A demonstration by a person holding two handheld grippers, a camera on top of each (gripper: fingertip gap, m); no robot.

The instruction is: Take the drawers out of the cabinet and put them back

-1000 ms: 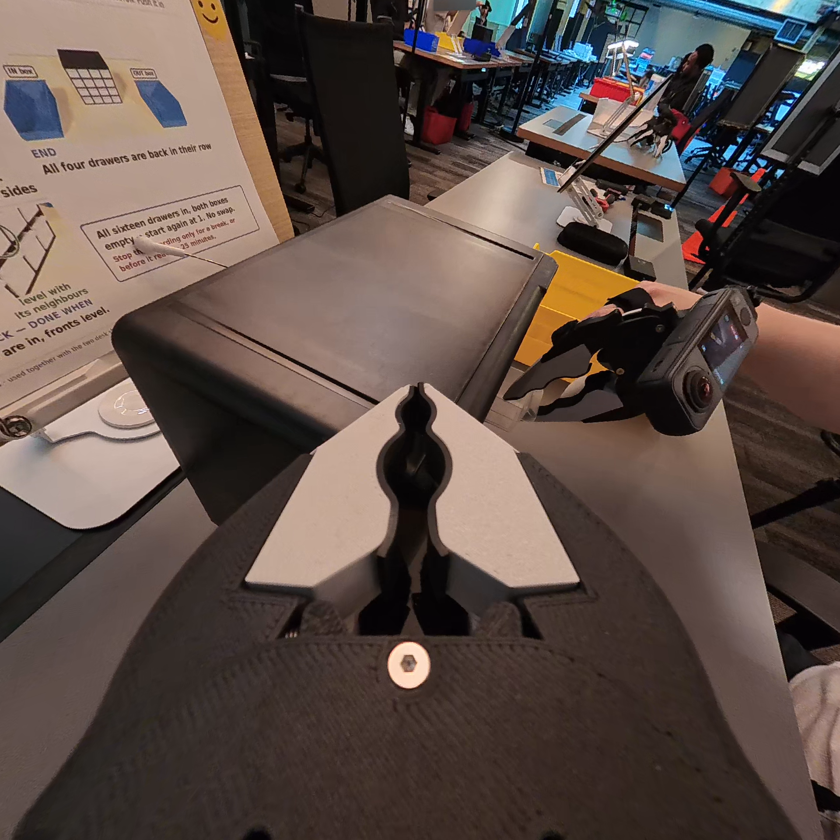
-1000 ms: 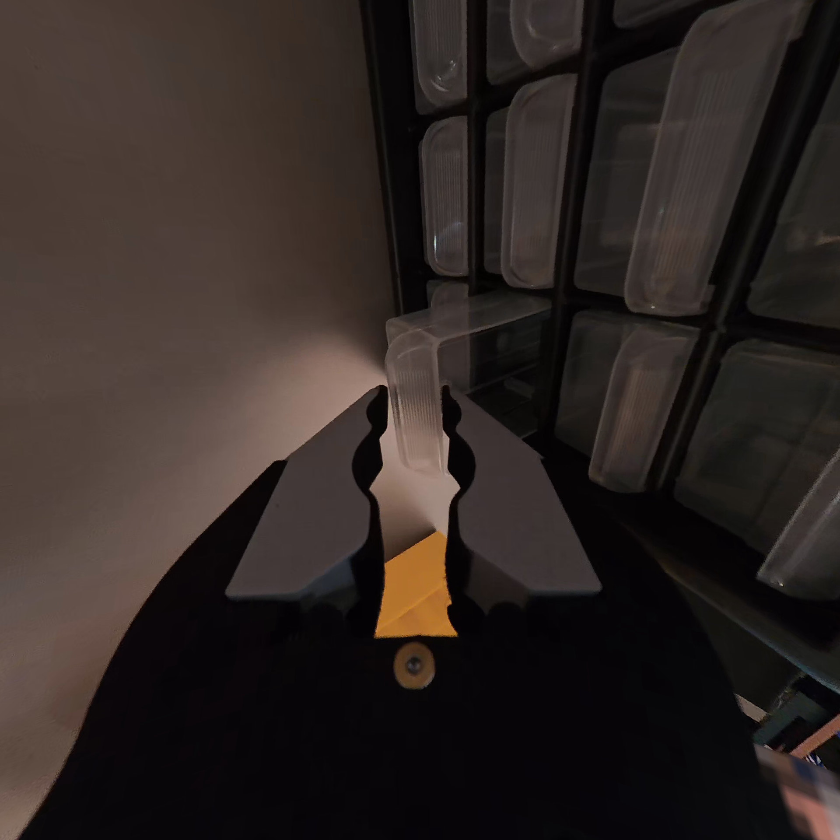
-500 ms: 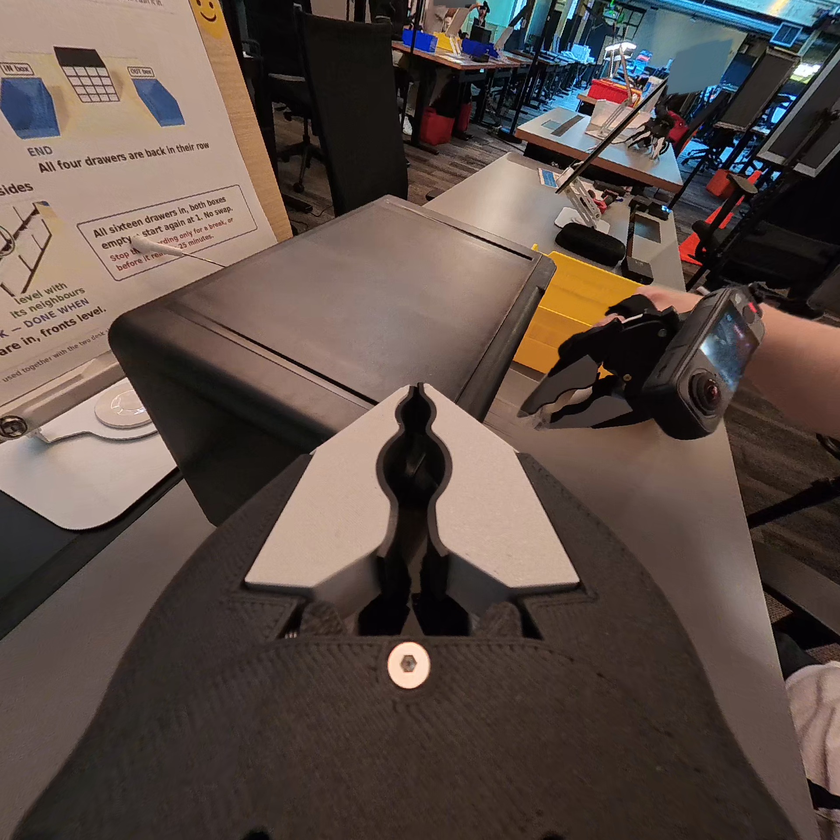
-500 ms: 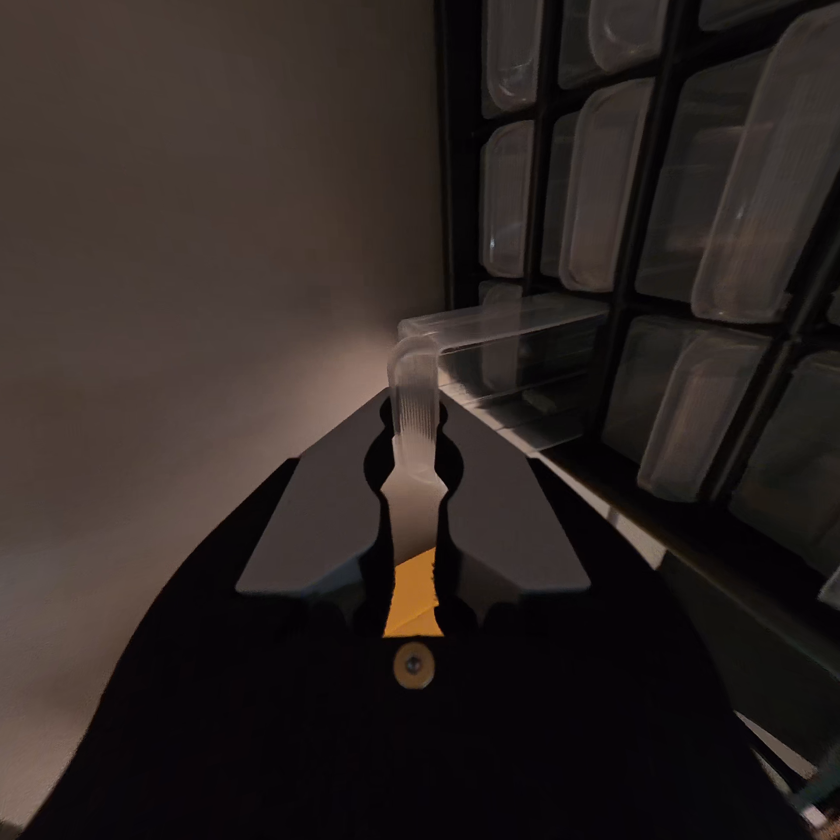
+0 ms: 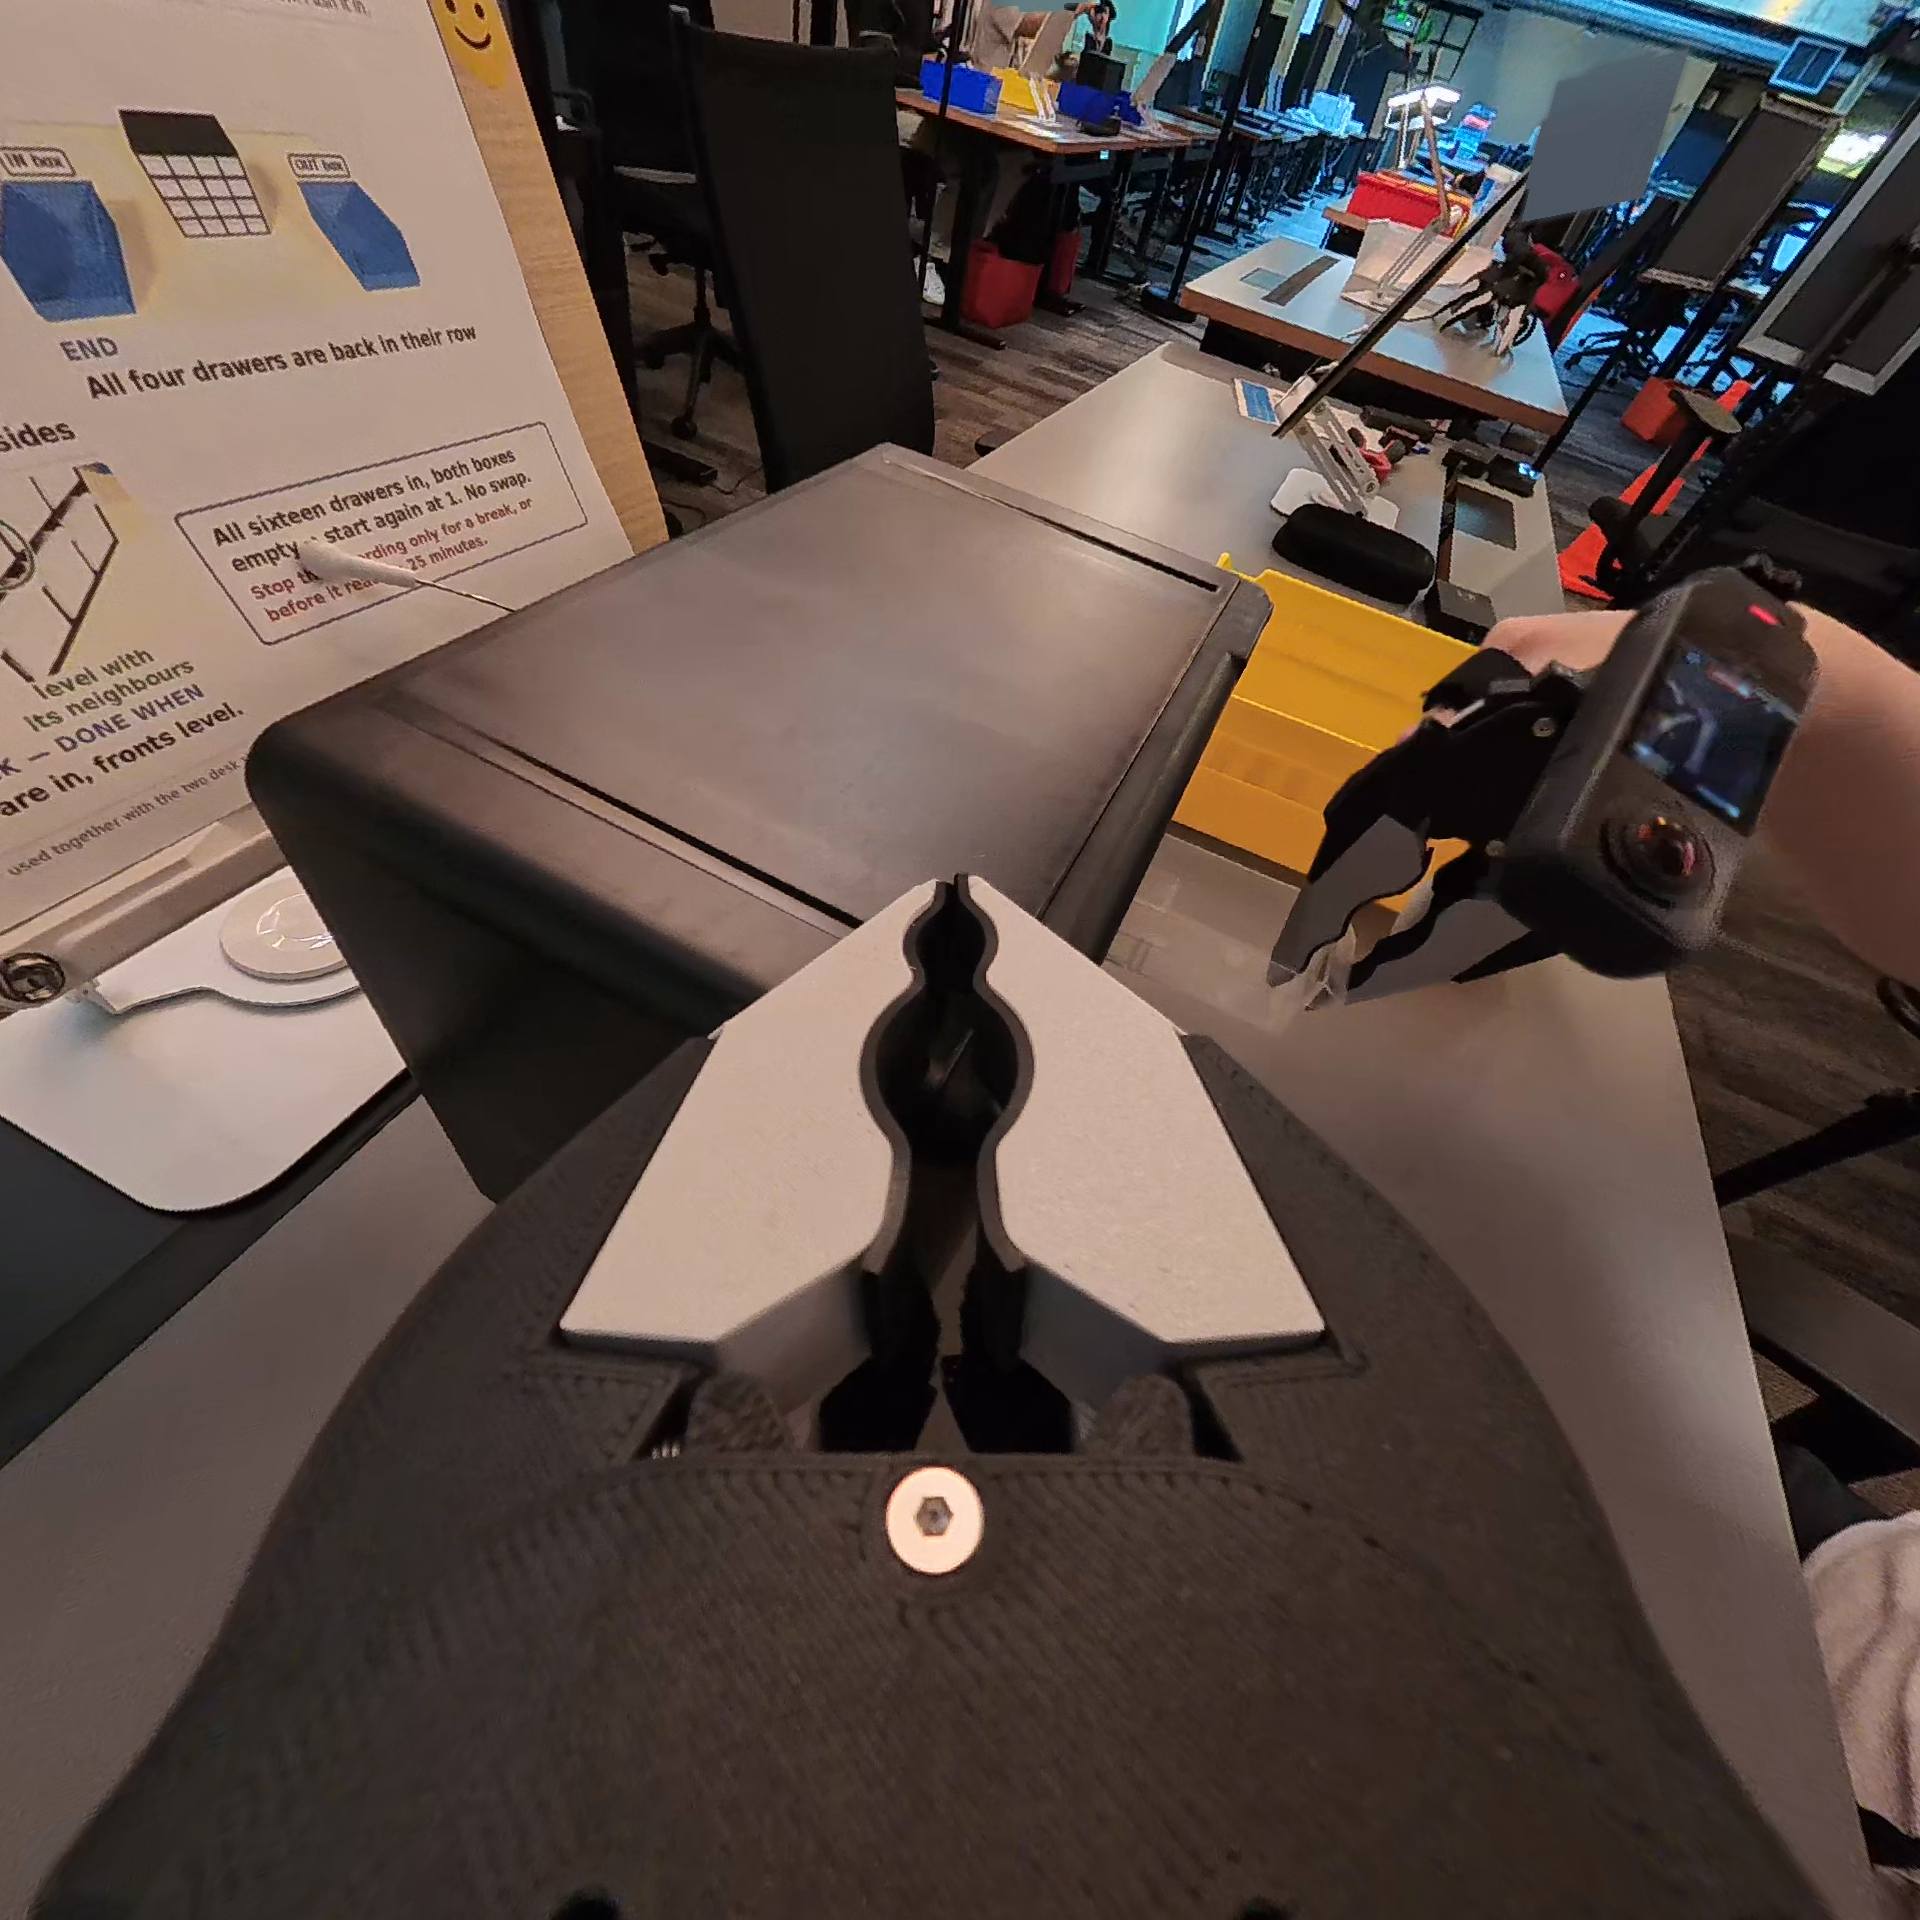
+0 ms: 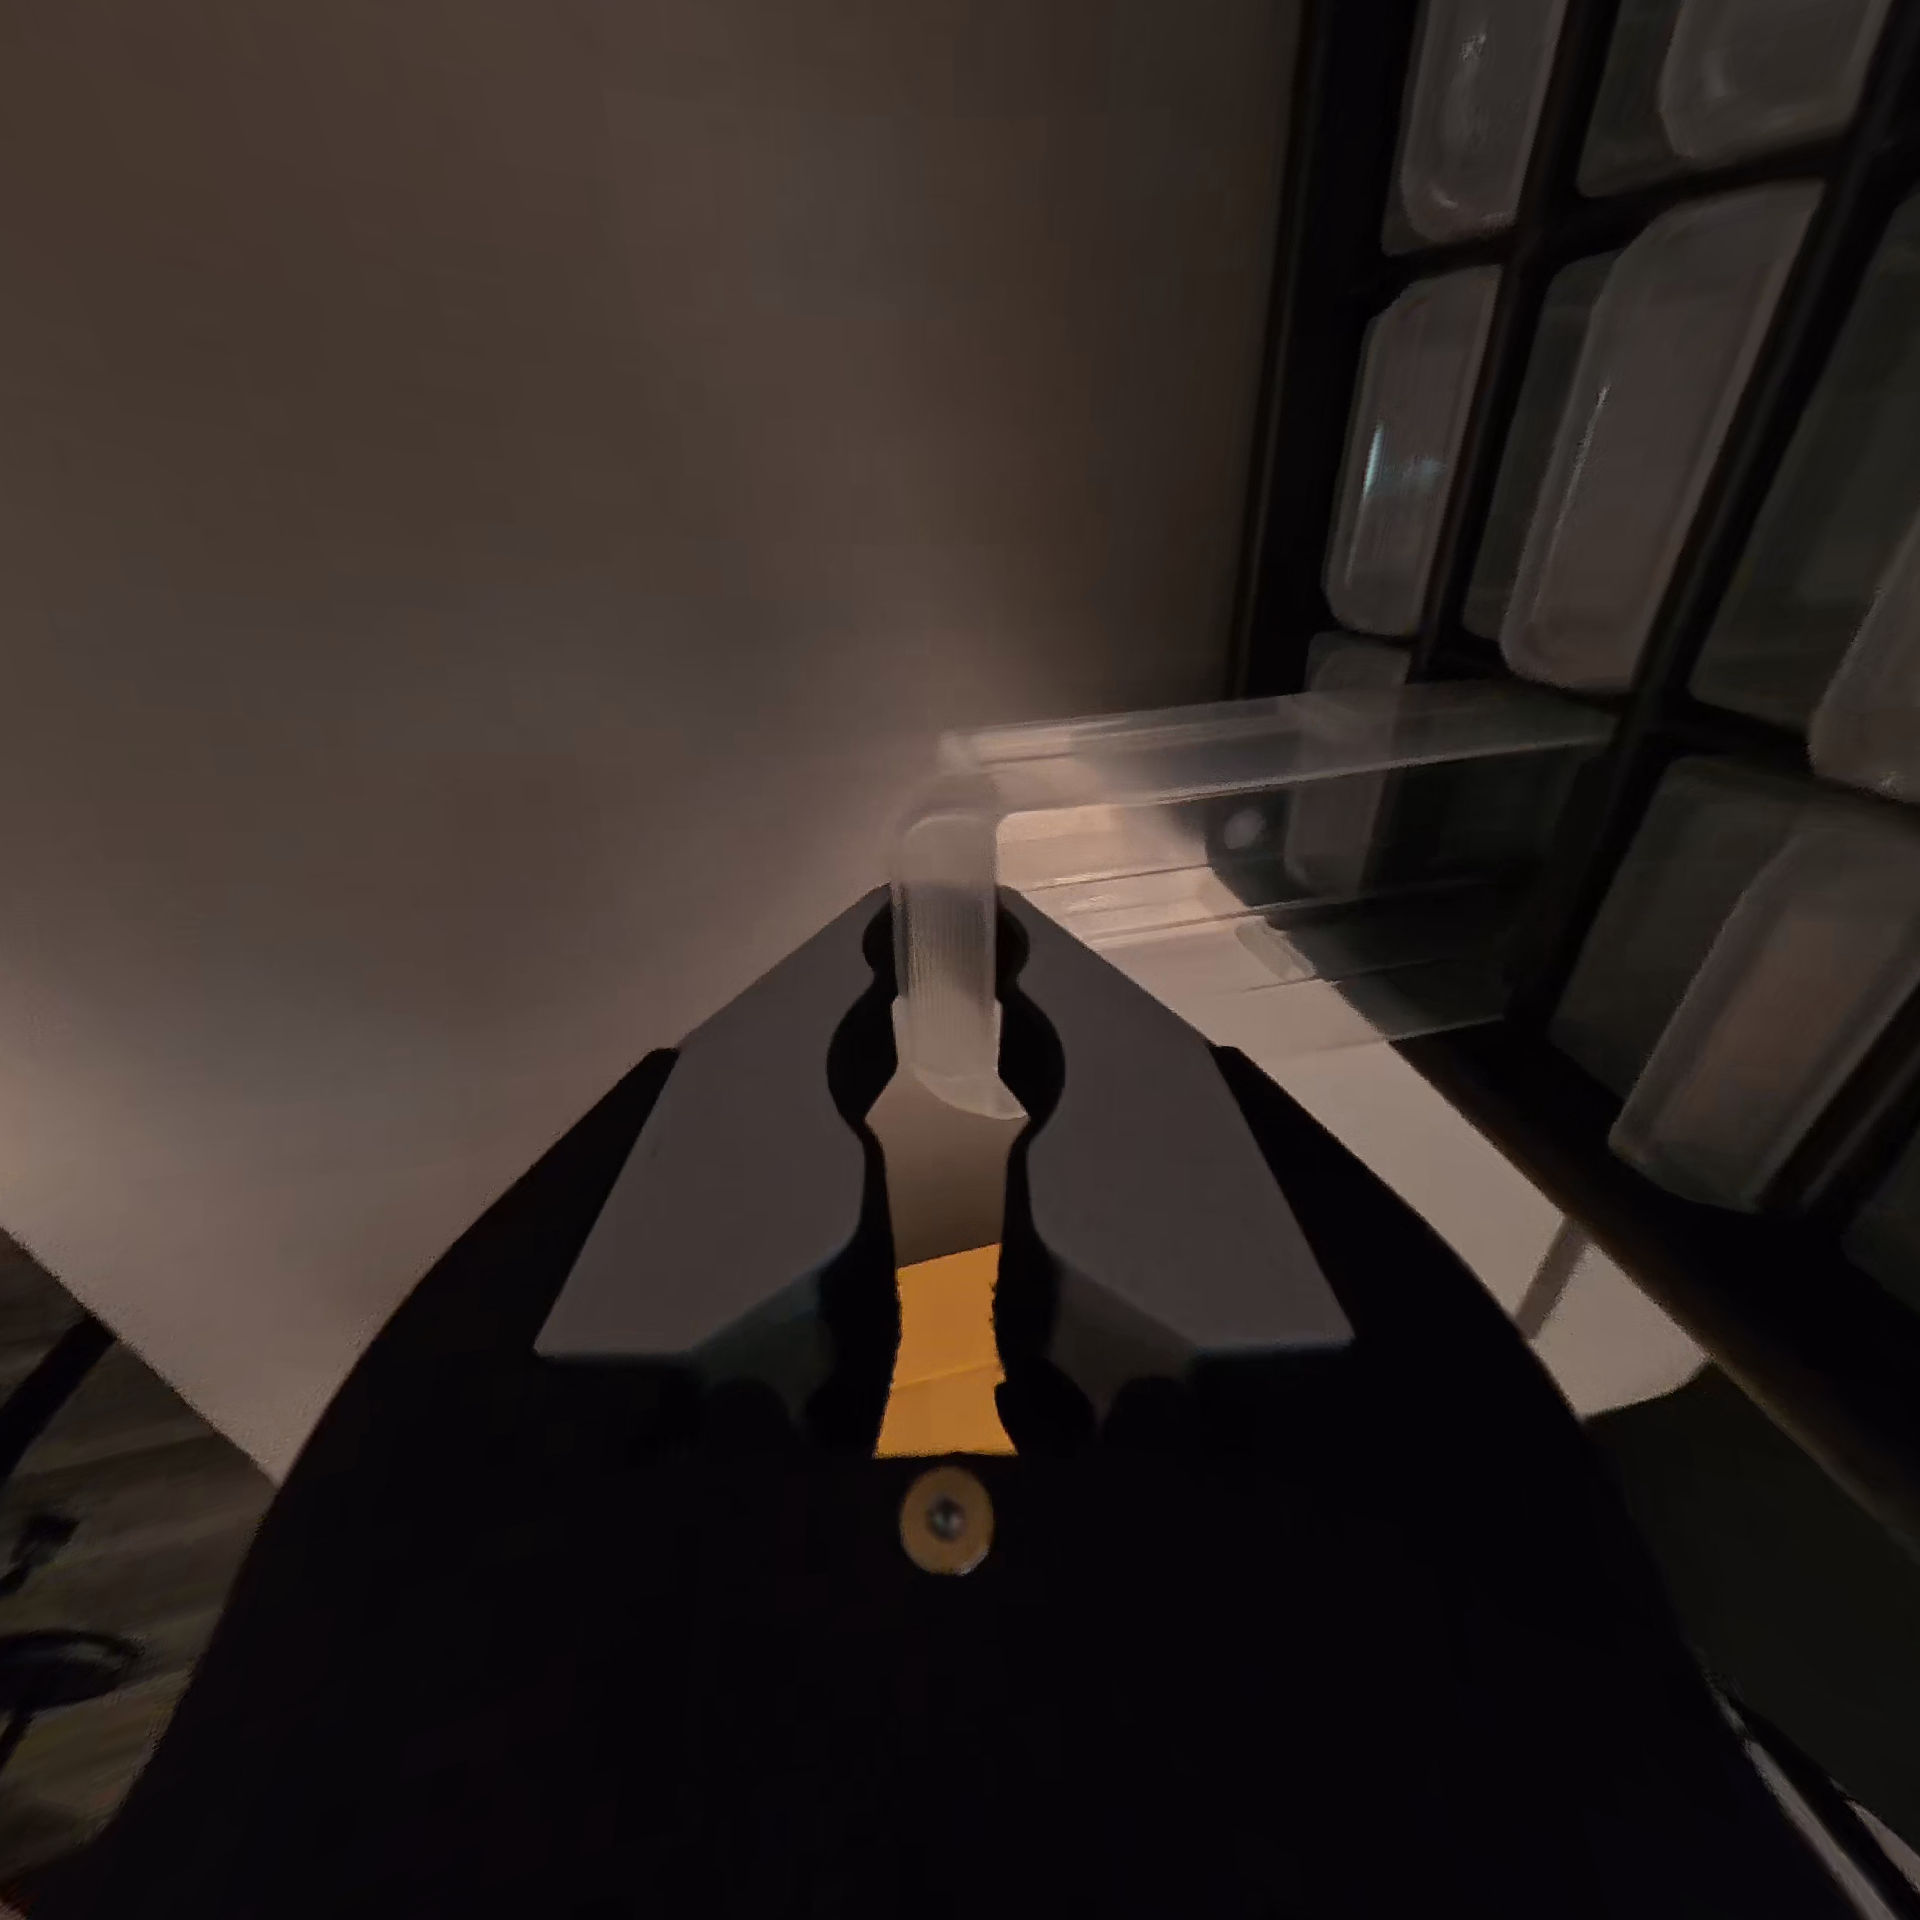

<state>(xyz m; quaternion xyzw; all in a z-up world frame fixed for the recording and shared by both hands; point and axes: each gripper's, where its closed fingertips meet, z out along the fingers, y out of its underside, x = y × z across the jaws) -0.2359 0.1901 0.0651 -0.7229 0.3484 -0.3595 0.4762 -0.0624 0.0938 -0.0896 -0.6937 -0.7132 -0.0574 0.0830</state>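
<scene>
The black cabinet (image 5: 790, 707) stands on the grey desk; the left wrist view shows its top and side. In the right wrist view its front (image 6: 1662, 520) shows a grid of clear drawers. My right gripper (image 6: 948, 914) is shut on the handle tab of a clear drawer (image 6: 1299, 831), which sticks far out of a lower slot. It also shows in the left wrist view (image 5: 1311, 982), at the cabinet's front right corner, with the clear drawer (image 5: 1164, 945) faintly visible. My left gripper (image 5: 958, 885) is shut and empty, held before the cabinet's near side.
A yellow bin (image 5: 1320, 717) sits on the desk behind the cabinet's front corner. A white instruction poster (image 5: 239, 416) stands at the left, with a white pad (image 5: 156, 1081) below it. The desk (image 5: 1475, 1195) has bare surface to the right. Other desks and chairs fill the room behind.
My right gripper has closed on the drawer's handle and pulled it well out of the cabinet, moving away from the front. My left gripper has stayed in place.
</scene>
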